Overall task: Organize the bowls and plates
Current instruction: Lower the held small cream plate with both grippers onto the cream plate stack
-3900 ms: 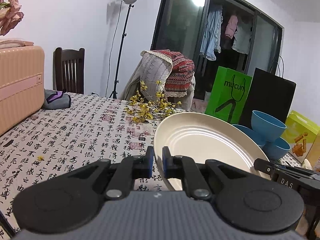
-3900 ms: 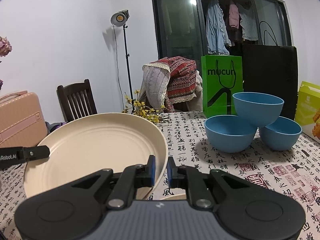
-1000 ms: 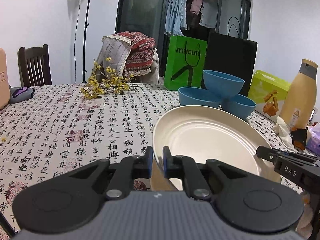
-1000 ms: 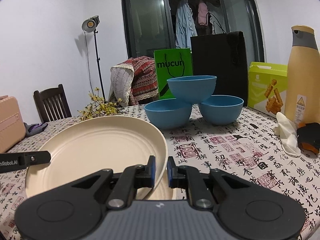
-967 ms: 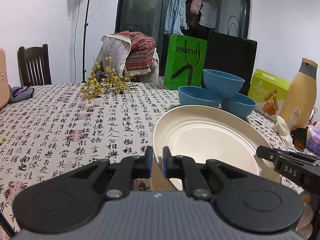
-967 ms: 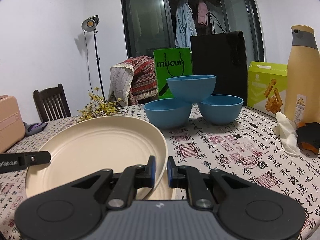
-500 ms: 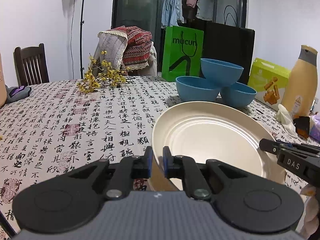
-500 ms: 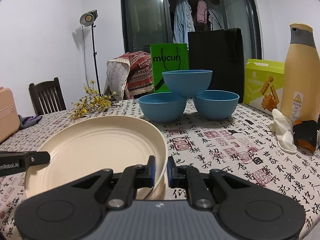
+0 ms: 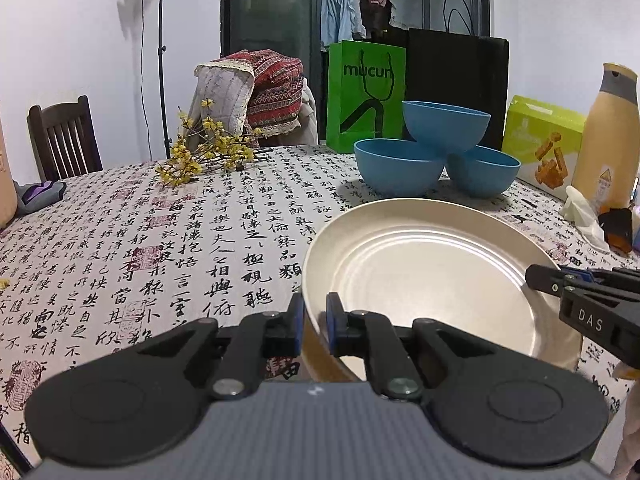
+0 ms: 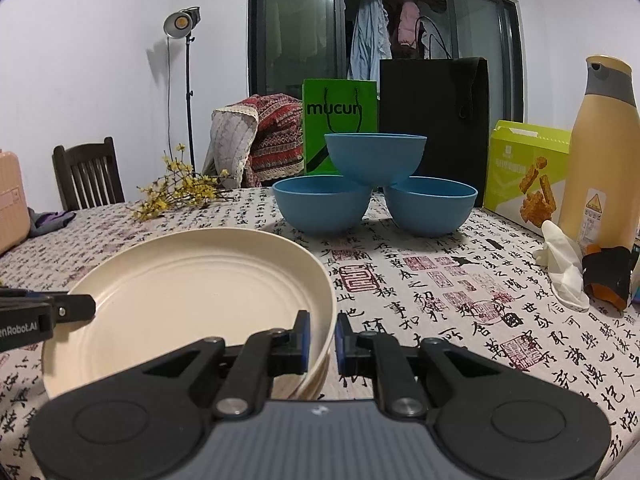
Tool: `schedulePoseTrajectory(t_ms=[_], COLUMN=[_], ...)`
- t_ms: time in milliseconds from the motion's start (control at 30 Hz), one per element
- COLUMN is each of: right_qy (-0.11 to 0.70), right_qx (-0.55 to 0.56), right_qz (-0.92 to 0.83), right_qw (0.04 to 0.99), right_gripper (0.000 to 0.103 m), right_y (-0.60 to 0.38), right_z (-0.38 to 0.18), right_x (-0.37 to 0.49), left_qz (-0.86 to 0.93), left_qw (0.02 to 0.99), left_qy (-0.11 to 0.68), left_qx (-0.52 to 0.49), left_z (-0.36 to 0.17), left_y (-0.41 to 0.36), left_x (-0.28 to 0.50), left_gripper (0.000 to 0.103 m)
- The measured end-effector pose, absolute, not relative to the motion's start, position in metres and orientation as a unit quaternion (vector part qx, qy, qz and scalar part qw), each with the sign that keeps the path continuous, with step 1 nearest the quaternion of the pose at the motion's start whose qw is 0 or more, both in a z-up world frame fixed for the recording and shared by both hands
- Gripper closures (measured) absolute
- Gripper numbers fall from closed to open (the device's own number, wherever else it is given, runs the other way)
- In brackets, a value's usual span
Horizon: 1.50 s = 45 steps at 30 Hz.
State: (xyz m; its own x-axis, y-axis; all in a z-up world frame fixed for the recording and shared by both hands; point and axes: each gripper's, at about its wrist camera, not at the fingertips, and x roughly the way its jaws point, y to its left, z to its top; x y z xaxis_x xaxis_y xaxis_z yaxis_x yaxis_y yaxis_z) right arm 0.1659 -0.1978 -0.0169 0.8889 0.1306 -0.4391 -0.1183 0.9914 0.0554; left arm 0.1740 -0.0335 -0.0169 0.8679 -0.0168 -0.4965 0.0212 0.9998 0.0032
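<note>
Gripping opposite rims, the left gripper [image 9: 314, 317] and right gripper [image 10: 321, 334] clamped the cream plate [image 9: 432, 276]; three blue bowls [image 10: 374, 184] stood stacked beyond.

Lived-in home, dining corner by the look of it. Table [image 9: 120, 240] under a calligraphy-print cloth, wooden chair [image 9: 64, 140] at the far side, another chair heaped with patterned blankets [image 10: 264, 136]. Laundry [image 10: 372, 48] hanging behind dark glass doors. Shopping bags [image 9: 366, 96], a snack box [image 10: 524, 168] and a yellow sprig [image 9: 204, 152] on the table. A pink suitcase [image 10: 12, 204] off to the left. One odd note: studio lamp [image 10: 182, 24] on a stand.
</note>
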Motion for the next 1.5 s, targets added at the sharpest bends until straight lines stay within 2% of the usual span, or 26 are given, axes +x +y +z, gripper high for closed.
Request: schedulePoseTrajectory(t_ms=[1500], right_qy=[0.232], right_qx=[0.001], right_qz=[0.067], right_qw=[0.970], right_gripper=[0.089], right_y=[-0.196], right_z=[-0.030], right_x=[0.170], left_qz=[0.025], left_qw=[0.967], left_qy=[0.235], left_qx=[0.095], left_z=[-0.032], left_y=[-0.056], left_x=[0.170], left_gripper=[0.090])
